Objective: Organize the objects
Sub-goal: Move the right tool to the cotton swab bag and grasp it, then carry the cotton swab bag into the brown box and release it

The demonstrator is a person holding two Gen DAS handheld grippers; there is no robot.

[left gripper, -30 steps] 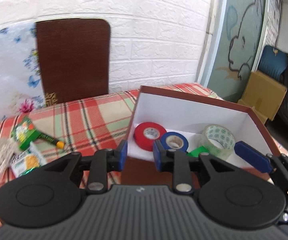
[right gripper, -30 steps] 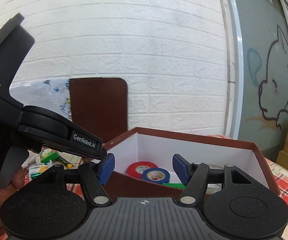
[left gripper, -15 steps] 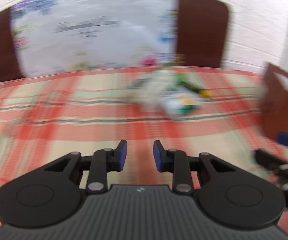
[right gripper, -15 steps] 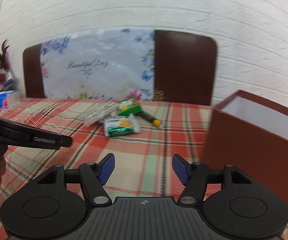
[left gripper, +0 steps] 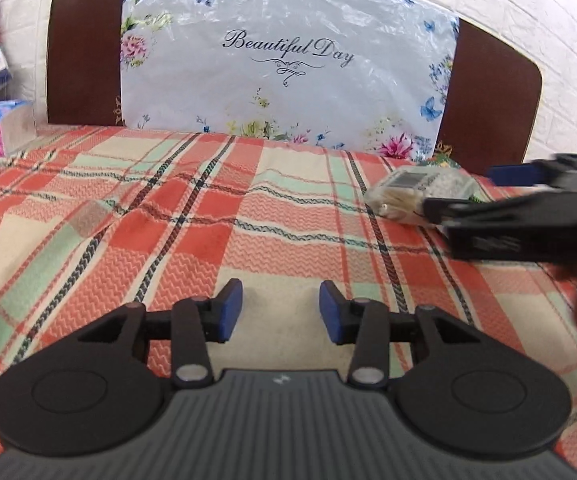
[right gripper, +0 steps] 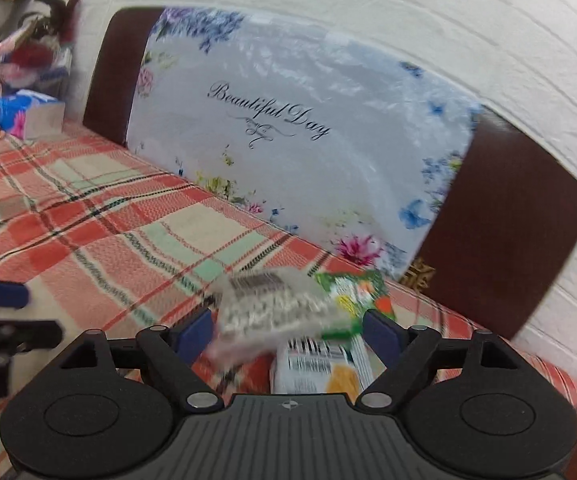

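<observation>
Bed cover: red, green and cream plaid, spread flat.
Headboard: dark brown, rounded corners, against the wall.
Pillow: in clear plastic, floral print with butterflies, reads "Beautiful Day", leaning upright on the headboard.
Wall: white brick pattern.
Tissue pack: blue and pink, at the far left edge of the bed.
Dried flowers: dark red, feathery, behind the tissue pack.

clear packet | flat on cloth; green packet | touching behind
</observation>
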